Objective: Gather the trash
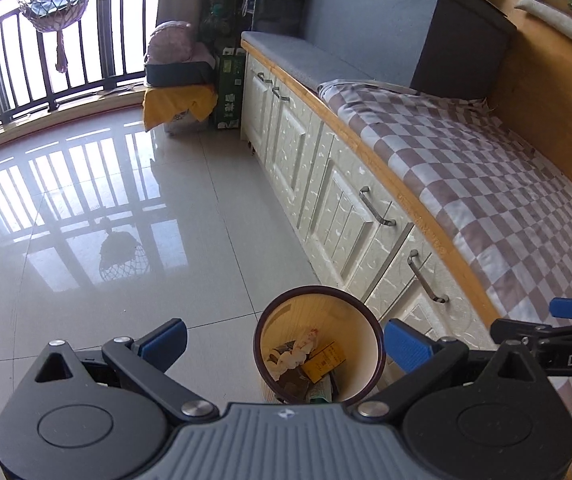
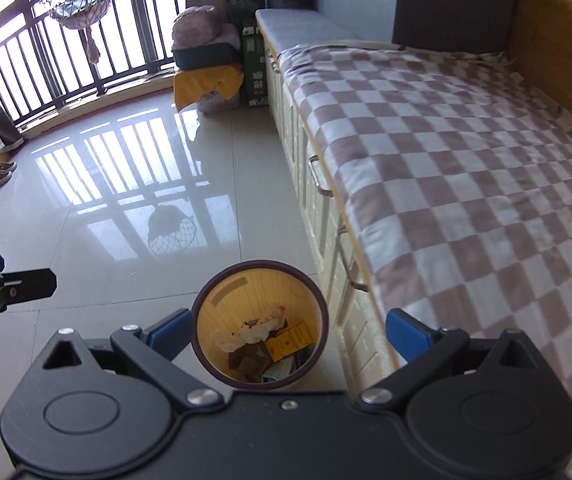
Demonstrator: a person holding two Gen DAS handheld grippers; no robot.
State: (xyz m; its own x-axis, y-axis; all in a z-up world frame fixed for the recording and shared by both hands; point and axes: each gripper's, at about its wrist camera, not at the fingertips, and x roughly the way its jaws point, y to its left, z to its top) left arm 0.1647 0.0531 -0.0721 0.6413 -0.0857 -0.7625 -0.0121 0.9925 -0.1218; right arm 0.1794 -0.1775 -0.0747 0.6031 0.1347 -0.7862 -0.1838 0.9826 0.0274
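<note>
1. The left gripper (image 1: 286,342) hangs over the bin with its blue pads spread wide and nothing between them; the right gripper (image 2: 288,330) does the same.
2. The trash bin (image 2: 206,300) stands on the tiled floor (image 1: 86,240), just beside the cream cabinets (image 1: 326,200), likely so scraps drop straight in.
3. Collected trash (image 2: 262,344) already lies at its bottom: white crumpled paper, a yellow carton, dark wrappers.
4. Legible writing: "DAS" on the right gripper's arm in the left view; the carton's print is too small.
</note>
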